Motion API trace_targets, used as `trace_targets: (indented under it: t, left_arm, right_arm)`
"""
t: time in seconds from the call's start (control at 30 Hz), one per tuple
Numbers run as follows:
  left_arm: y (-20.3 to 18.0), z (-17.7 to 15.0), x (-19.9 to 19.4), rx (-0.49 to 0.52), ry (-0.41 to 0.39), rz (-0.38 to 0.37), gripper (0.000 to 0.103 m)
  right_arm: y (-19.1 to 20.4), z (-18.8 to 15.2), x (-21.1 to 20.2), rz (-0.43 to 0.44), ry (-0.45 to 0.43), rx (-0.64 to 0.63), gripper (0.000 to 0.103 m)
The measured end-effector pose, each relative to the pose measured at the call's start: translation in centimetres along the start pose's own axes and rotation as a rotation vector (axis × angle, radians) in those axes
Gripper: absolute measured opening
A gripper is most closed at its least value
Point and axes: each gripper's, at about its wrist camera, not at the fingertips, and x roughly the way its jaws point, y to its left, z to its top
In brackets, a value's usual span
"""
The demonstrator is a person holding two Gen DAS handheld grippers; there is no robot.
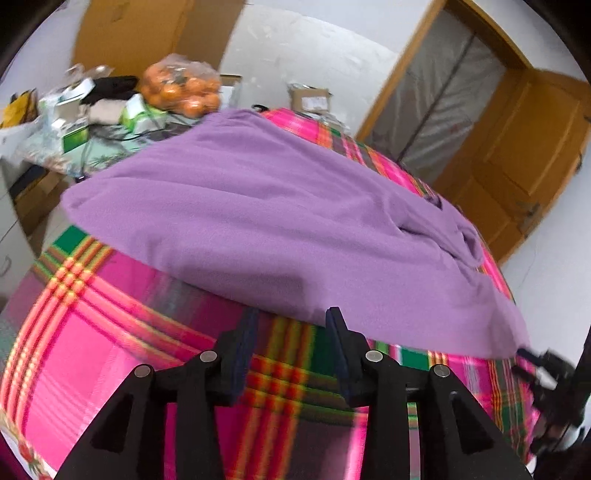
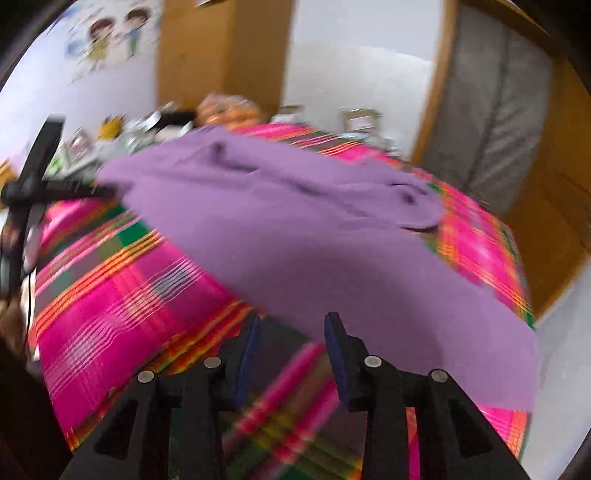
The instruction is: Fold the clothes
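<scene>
Left wrist view shows the left gripper (image 1: 291, 317) with its jaws apart and empty at the near edge of the purple garment (image 1: 280, 221) spread on the plaid cloth (image 1: 92, 332), while the right gripper (image 2: 291, 323) likewise stands open, holding nothing.

White walls (image 1: 314, 55) enclose the room; a wooden door (image 1: 524, 155) stands open beside a curtained doorway (image 1: 439, 99). A wooden cabinet (image 1: 129, 33) rises behind a cluttered side table (image 1: 55, 147); cartoon stickers (image 2: 110, 37) mark one wall
</scene>
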Motion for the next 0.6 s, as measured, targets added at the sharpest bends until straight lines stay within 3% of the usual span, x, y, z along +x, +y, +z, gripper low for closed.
trace_targets:
  t: [0.17, 0.47, 0.6]
  left_arm:
    - [2.5, 0.8, -0.4, -0.092, -0.016, 0.004, 0.040]
    - [4.5, 2.0, -0.3, -0.193, -0.039, 0.015, 0.040]
    - [4.6, 2.7, 0.3, -0.217, -0.044, 0.018, 0.040]
  right_arm:
    - [0.4, 0.2, 2.1, 0.013, 0.049, -0.033, 0.037]
    - [-0.5, 1.2, 3.1, 0.053, 0.057, -0.032, 0.039]
    - [-0.1, 1.2, 3.0, 0.080, 0.055, -0.045, 0.024]
